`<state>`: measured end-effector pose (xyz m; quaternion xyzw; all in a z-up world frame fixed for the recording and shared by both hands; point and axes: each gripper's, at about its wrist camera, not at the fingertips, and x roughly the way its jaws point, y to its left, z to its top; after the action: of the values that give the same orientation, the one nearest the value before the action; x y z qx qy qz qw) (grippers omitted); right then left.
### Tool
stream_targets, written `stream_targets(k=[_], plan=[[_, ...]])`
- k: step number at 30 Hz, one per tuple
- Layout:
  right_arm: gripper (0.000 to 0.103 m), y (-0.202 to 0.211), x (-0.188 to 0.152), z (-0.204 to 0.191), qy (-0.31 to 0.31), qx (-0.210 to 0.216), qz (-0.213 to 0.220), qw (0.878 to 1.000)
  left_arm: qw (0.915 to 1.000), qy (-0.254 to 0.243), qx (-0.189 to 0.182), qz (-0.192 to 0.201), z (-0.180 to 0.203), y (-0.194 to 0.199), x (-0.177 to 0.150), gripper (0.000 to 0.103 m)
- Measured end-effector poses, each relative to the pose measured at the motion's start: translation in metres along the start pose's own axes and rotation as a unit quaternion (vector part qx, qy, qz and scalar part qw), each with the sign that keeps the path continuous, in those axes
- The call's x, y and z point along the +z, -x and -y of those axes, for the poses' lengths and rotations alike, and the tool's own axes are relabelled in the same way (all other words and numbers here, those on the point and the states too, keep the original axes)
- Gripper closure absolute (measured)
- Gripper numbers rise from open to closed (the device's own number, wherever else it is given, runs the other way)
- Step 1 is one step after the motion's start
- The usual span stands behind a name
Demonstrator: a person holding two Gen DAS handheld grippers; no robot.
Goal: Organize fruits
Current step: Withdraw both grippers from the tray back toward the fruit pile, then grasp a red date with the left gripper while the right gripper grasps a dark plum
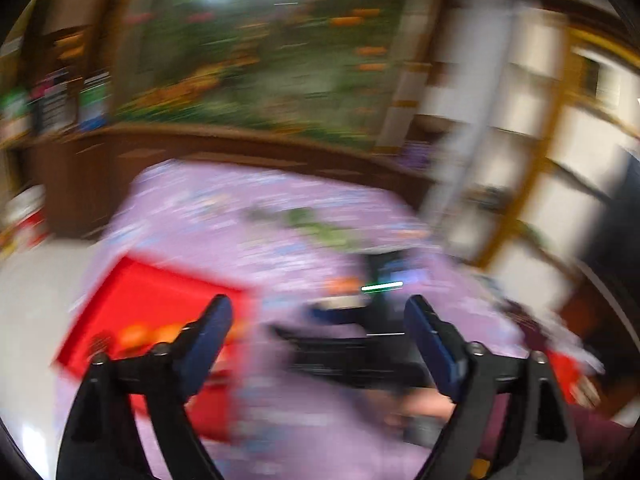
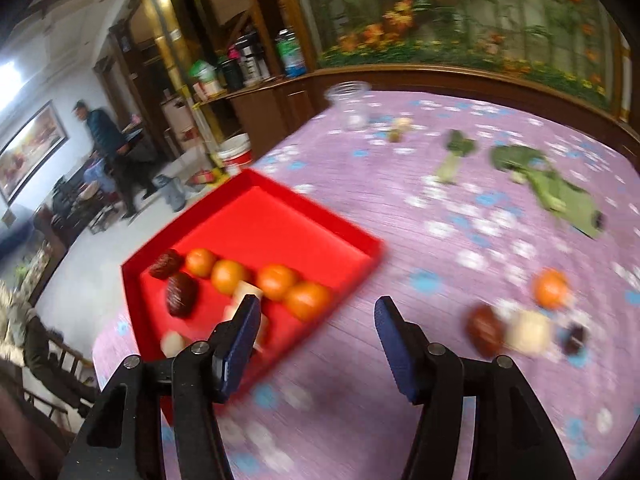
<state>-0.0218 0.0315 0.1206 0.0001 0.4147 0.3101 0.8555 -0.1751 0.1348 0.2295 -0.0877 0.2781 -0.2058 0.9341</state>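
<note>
A red tray (image 2: 276,216) lies on the purple flowered tablecloth and holds several oranges (image 2: 276,282), dark red dates (image 2: 181,294) and pale chunks. To its right on the cloth lie one orange (image 2: 551,288), a date (image 2: 485,330), a pale chunk (image 2: 528,333) and a small dark fruit (image 2: 575,338). My right gripper (image 2: 316,316) is open and empty above the cloth by the tray's near right edge. In the blurred left wrist view, my left gripper (image 1: 320,320) is open and empty, with the red tray (image 1: 152,292) at its left and the other gripper's black body (image 1: 360,352) ahead.
Green leafy vegetables (image 2: 552,188) and a broccoli piece (image 2: 456,152) lie at the far right of the table. A clear glass jar (image 2: 352,104) stands at the far edge. A wooden cabinet with bottles (image 2: 248,64) stands behind. People are in the room at left (image 2: 108,152).
</note>
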Motion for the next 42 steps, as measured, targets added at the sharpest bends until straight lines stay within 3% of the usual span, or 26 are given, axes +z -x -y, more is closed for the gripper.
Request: stream_targets(k=[2,5,8,11,18,20,22,25,29,30,31,32,35,38,42], plan=[[0.036,0.02,-0.011,0.022,-0.023,-0.015,0.003,1.0,0.9961,-0.053,-0.07,-0.005,0.056,0.017,0.012,0.01],[0.035,0.05,-0.031,0.064,-0.062,-0.043,-0.001,0.997,0.9824,-0.102,-0.154,-0.026,0.124,0.033,0.019,0.01],[0.035,0.072,-0.048,0.097,-0.093,-0.069,-0.004,0.993,0.9691,-0.145,-0.194,-0.045,0.173,0.039,0.018,0.009],[0.035,0.093,-0.062,0.122,-0.113,-0.084,0.004,0.99,0.9642,-0.157,-0.204,-0.062,0.192,0.032,0.013,0.009],[0.035,0.113,-0.076,0.154,-0.135,-0.083,0.028,0.987,0.9759,-0.137,-0.158,-0.061,0.196,0.012,0.018,0.009],[0.035,0.114,-0.078,0.159,-0.138,-0.078,0.034,0.987,0.9781,-0.146,-0.141,-0.044,0.185,0.007,0.018,0.009],[0.035,0.113,-0.079,0.166,-0.143,-0.073,0.041,0.986,0.9865,-0.13,-0.093,-0.036,0.156,-0.016,0.02,0.009],[0.035,0.106,-0.079,0.174,-0.152,-0.067,0.044,0.985,0.9955,-0.029,-0.044,-0.079,0.081,-0.074,0.017,0.009],[0.035,0.087,-0.071,0.176,-0.148,-0.056,0.033,0.987,0.9893,0.078,0.04,-0.116,-0.015,-0.148,-0.004,0.01],[0.035,0.08,-0.067,0.174,-0.143,-0.052,0.031,0.988,0.9855,0.102,0.046,-0.127,-0.035,-0.165,-0.012,0.01],[0.035,0.075,-0.063,0.172,-0.138,-0.049,0.03,0.989,0.9809,0.124,0.052,-0.14,-0.05,-0.18,-0.019,0.017],[0.035,0.07,-0.059,0.169,-0.131,-0.049,0.029,0.99,0.9747,0.15,0.05,-0.157,-0.067,-0.196,-0.03,0.03],[0.035,0.05,-0.045,0.163,-0.111,-0.063,0.03,0.991,0.9608,0.196,0.031,-0.193,-0.092,-0.233,-0.053,0.053],[0.036,0.031,-0.034,0.163,-0.096,-0.073,0.023,0.992,0.956,0.205,0.035,-0.207,-0.1,-0.255,-0.065,0.053],[0.039,0.015,-0.029,0.167,-0.094,-0.079,0.015,0.992,0.961,0.187,0.041,-0.199,-0.091,-0.267,-0.066,0.053]])
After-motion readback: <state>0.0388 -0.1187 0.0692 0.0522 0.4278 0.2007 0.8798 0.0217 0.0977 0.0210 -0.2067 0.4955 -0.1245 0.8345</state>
